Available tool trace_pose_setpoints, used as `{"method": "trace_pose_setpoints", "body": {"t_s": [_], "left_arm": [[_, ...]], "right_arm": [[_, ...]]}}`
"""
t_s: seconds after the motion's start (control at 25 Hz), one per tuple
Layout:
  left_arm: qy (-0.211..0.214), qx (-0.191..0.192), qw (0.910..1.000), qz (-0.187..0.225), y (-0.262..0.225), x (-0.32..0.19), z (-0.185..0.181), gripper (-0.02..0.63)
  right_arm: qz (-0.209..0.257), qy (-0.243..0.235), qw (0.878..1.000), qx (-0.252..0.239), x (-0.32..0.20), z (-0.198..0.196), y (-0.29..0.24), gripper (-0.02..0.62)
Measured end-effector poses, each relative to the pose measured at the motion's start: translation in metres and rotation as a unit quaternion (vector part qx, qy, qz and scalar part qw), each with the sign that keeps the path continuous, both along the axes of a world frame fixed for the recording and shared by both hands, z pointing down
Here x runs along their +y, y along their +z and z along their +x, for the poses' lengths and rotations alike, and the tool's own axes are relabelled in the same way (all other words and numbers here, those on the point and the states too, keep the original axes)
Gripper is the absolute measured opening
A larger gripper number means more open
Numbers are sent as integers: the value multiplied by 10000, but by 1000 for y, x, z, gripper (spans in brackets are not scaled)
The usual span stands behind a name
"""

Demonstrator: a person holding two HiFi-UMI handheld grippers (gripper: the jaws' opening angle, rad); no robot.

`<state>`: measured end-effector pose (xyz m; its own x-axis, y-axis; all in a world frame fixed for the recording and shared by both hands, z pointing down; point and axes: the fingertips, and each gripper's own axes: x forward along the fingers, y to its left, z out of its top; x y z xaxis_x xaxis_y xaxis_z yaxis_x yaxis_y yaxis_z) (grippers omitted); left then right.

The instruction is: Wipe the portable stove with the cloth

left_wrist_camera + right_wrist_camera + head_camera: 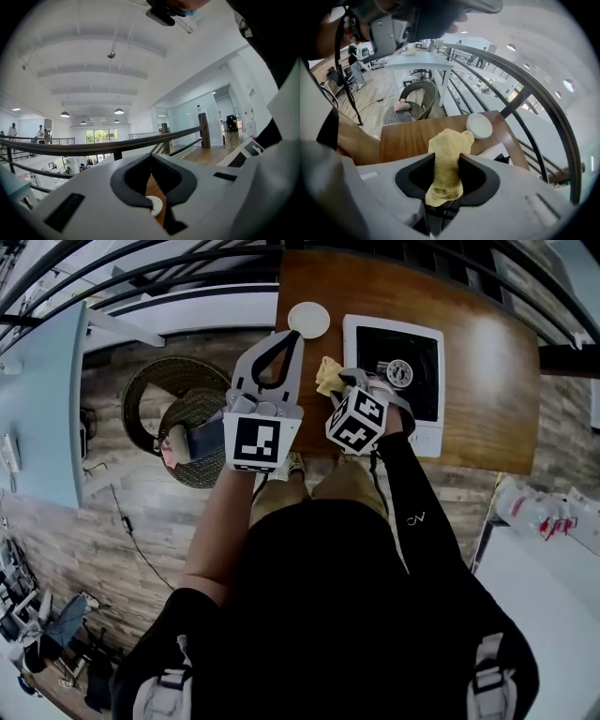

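Observation:
The portable stove point(427, 390), white with a black top, sits on the wooden table point(487, 352). My right gripper point(337, 381) hangs over the table just left of the stove and is shut on the yellow cloth point(327, 375). In the right gripper view the cloth point(446, 164) is pinched between the jaws and bunches out past them, with a white corner of the stove point(494, 152) beside it. My left gripper point(294, 336) is held at the table's near left edge, its tips meeting and nothing in them. Through its jaws point(151, 159) show only wood and a dish.
A small round white dish point(308, 320) lies on the table left of the stove, also in the right gripper view as the dish point(479, 125). A wicker chair point(183, 418) stands on the floor to the left. A dark railing point(187, 268) runs behind the table.

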<state>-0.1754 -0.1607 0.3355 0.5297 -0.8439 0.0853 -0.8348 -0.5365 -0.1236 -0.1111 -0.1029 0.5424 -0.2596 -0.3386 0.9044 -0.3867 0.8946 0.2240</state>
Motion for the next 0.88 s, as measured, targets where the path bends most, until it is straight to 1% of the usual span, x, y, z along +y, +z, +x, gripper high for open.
{"method": "trace_pose_setpoints", "body": {"t_s": [0.16,0.28,0.36,0.44,0.56,0.64,0.68,0.76,0.84,0.88], "left_arm": [[-163,-17,9999,-17,-3,-21,1,6],[-123,-138,9996,224,-9,-33,5,6],[-172,-135,9994,251,-9,-40,6,7],[-201,-222,9989,351,-12,-47,8,6],[-194,-374,9983,402,-12,-54,13,7],[-233,-332,9986,354,-10,-56,15,6],[-277,-249,9988,325,-10,-57,16,7],[-365,-34,9990,271,-10,-59,18,6],[-380,74,9989,259,-11,-62,22,6],[-364,72,9990,265,-11,-64,25,7]], "right_arm": [[86,161,9998,-44,-51,10,-4,133],[174,205,9996,-90,-87,14,-4,133],[280,258,9992,-90,-111,16,-5,133],[381,394,9984,-160,-132,18,-6,133],[519,537,9969,-257,-153,21,-6,133],[559,463,9968,-323,-153,20,-7,133],[568,435,9964,-453,-151,19,-9,133],[563,597,9914,-1019,-149,18,-24,134],[620,927,9800,-1647,-154,22,-44,133],[702,1057,9743,-1860,-157,26,-55,134]]}}
